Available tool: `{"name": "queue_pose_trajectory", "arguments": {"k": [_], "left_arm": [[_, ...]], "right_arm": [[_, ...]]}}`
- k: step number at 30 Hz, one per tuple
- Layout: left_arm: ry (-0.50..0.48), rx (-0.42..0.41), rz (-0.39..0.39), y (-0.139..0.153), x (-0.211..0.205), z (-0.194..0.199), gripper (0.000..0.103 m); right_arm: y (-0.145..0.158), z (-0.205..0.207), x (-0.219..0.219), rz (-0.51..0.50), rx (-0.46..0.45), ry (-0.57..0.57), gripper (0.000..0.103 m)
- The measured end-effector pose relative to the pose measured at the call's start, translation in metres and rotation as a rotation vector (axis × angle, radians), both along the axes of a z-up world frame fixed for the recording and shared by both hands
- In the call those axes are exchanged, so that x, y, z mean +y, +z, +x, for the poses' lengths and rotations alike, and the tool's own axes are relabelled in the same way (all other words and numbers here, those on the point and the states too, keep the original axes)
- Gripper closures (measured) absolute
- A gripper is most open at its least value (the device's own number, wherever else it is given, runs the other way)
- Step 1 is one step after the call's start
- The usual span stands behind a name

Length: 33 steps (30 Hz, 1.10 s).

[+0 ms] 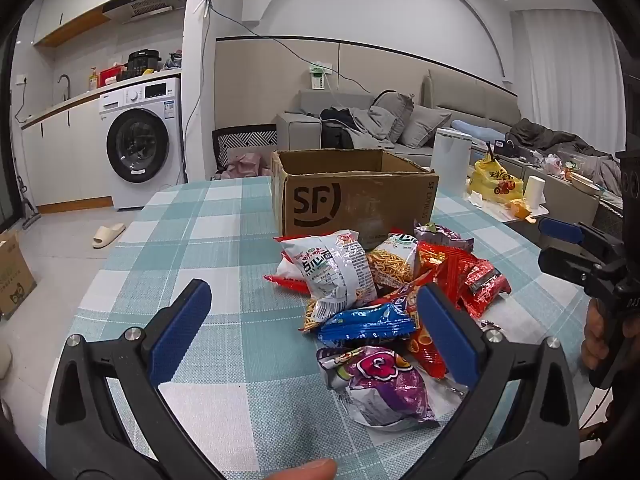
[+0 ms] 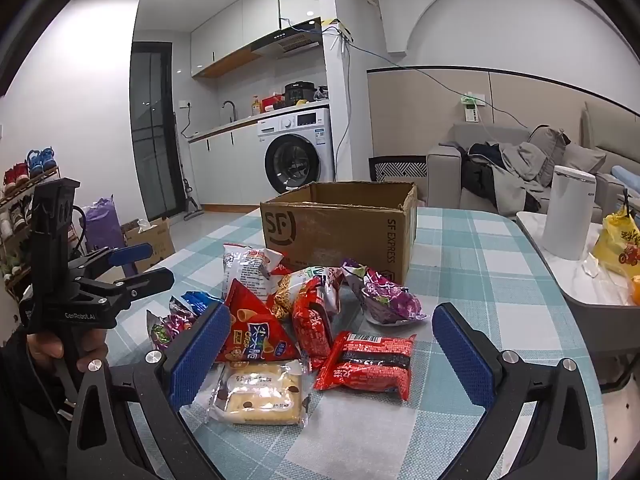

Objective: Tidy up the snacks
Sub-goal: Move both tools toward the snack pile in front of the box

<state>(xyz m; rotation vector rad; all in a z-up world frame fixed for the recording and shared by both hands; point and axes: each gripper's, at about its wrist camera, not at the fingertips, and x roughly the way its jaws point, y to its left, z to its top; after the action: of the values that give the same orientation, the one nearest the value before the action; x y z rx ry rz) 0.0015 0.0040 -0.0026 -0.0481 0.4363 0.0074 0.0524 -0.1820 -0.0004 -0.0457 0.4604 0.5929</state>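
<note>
A pile of snack packets lies on the checked tablecloth in front of an open cardboard SF box (image 1: 352, 196), which also shows in the right wrist view (image 2: 340, 224). The pile holds a white noodle-snack bag (image 1: 336, 268), a blue packet (image 1: 368, 322), a purple packet (image 1: 384, 384), a red triangular packet (image 2: 252, 328), a red flat packet (image 2: 368, 360) and a biscuit pack (image 2: 260, 394). My left gripper (image 1: 316, 332) is open and empty just left of the pile. My right gripper (image 2: 332, 344) is open and empty, its fingers on either side of the near packets.
The table (image 1: 200, 240) has a teal and white checked cloth. A side table with a white kettle (image 2: 568, 216) and a yellow bag (image 2: 620, 240) stands to the right. A sofa, a washing machine and a kitchen counter lie behind.
</note>
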Motion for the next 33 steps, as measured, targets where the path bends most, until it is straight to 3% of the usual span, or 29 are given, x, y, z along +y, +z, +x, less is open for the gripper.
{"name": "queue_pose_trajectory", "arguments": {"k": [19, 33], "left_arm": [[0.003, -0.008, 0.004, 0.0, 0.001, 0.0, 0.0], [-0.002, -0.001, 0.017, 0.001, 0.0, -0.001, 0.0]], "right_arm": [[-0.001, 0.001, 0.003, 0.0, 0.005, -0.007, 0.0], [-0.005, 0.015, -0.007, 0.005, 0.076, -0.064, 0.0]]}}
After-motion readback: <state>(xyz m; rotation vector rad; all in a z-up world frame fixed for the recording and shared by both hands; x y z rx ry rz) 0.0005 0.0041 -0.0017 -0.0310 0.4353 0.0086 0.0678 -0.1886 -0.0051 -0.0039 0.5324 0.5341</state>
